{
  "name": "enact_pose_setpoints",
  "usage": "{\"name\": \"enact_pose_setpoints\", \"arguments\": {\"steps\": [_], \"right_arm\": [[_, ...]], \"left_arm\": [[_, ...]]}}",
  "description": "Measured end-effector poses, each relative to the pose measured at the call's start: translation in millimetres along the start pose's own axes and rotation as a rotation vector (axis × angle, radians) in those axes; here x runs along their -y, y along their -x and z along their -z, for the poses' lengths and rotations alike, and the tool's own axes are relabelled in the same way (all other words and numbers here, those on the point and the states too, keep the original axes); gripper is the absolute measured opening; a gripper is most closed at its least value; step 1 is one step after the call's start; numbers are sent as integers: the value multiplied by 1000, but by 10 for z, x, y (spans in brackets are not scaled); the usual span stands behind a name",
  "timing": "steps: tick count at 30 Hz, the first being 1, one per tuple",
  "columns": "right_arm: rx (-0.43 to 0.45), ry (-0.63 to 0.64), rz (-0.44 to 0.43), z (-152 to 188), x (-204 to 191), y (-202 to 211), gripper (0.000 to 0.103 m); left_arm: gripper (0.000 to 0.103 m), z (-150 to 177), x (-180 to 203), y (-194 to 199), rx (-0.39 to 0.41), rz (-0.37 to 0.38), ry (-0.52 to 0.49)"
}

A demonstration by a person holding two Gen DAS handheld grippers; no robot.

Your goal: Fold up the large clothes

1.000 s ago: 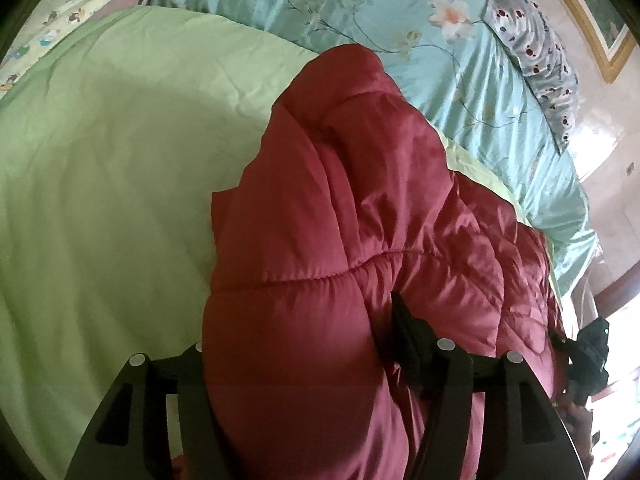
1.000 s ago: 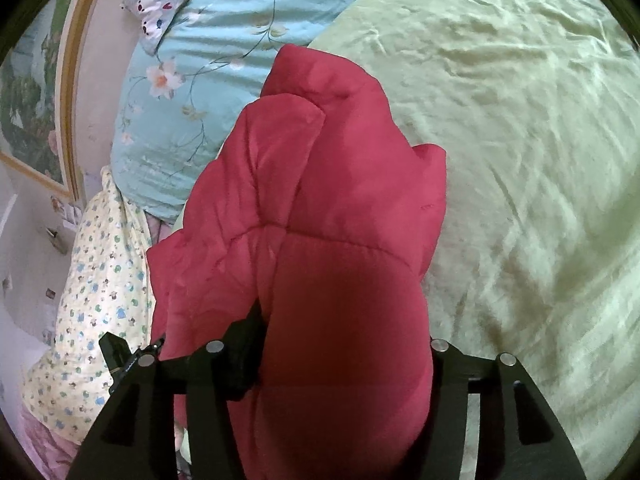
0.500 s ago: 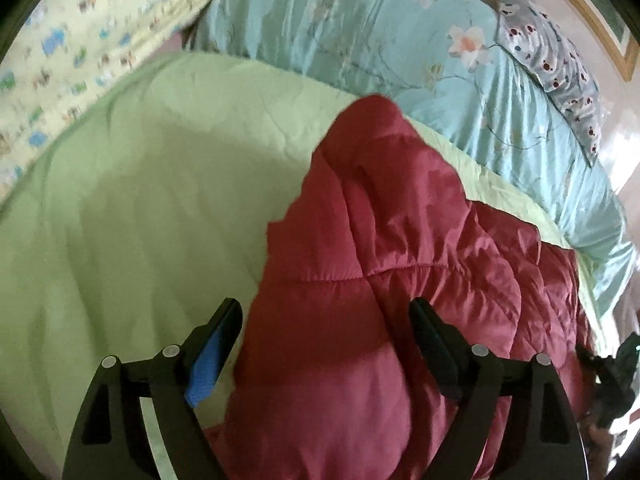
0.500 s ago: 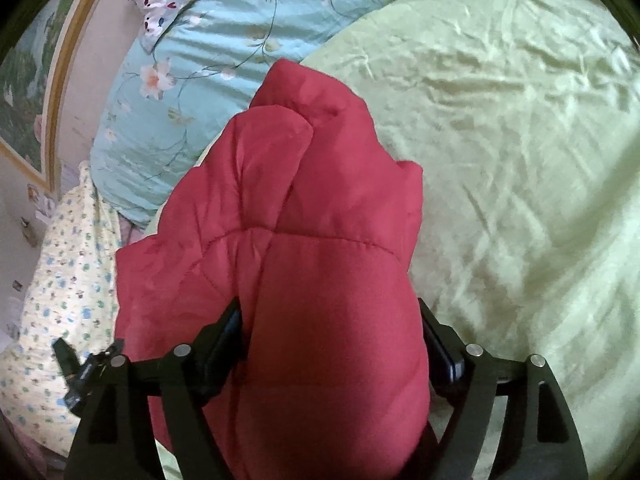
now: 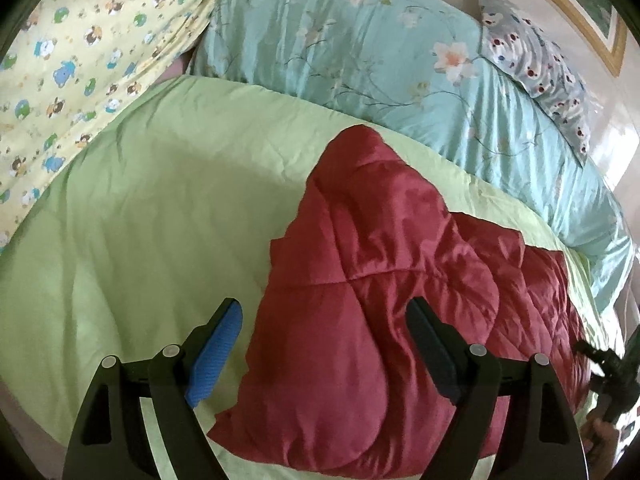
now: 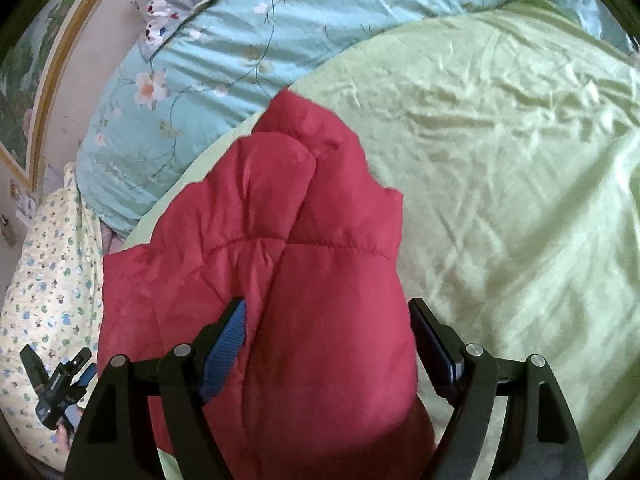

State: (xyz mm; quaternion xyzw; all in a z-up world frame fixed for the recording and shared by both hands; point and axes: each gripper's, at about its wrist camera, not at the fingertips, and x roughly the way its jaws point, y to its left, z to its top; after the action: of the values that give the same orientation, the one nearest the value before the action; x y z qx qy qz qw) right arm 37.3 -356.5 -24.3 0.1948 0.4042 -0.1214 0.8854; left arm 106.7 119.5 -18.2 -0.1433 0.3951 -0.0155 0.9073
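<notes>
A red quilted puffer jacket [image 5: 380, 280] lies folded in a bundle on a light green bedspread [image 5: 140, 220]. It also shows in the right wrist view [image 6: 280, 280]. My left gripper [image 5: 324, 312] is open, hovering over one end of the jacket, its jaws wide apart and holding nothing. My right gripper [image 6: 326, 312] is open over the opposite end, its jaws straddling the puffy fabric without pinching it. Each gripper shows small at the edge of the other's view: the right one [image 5: 608, 364] and the left one [image 6: 56, 384].
A turquoise floral duvet [image 5: 380, 48] is bunched along the far side of the bed. A yellow cartoon-print blanket [image 5: 72, 60] lies beside it, and a grey patterned pillow [image 5: 540, 64] near a framed picture [image 5: 592, 12] on the wall. The green bedspread [image 6: 500, 180] spreads wide beside the jacket.
Both grippers were shut on the jacket one second ago. They have opened, let it go and drawn back, and the jacket has settled lower onto the bed.
</notes>
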Motion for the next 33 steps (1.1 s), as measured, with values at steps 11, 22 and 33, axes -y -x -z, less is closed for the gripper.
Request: {"name": "enact_pose_setpoints", "arguments": {"steps": [11, 22, 33], "right_arm": [[124, 233, 72, 49, -682, 457, 82], [-19, 387, 27, 342, -1228, 6, 82], [-73, 520, 145, 417, -1443, -392, 83]], "left_arm": [[84, 103, 480, 68, -47, 98, -134], [84, 251, 804, -71, -112, 136, -243], [88, 187, 983, -532, -126, 32, -316]]}}
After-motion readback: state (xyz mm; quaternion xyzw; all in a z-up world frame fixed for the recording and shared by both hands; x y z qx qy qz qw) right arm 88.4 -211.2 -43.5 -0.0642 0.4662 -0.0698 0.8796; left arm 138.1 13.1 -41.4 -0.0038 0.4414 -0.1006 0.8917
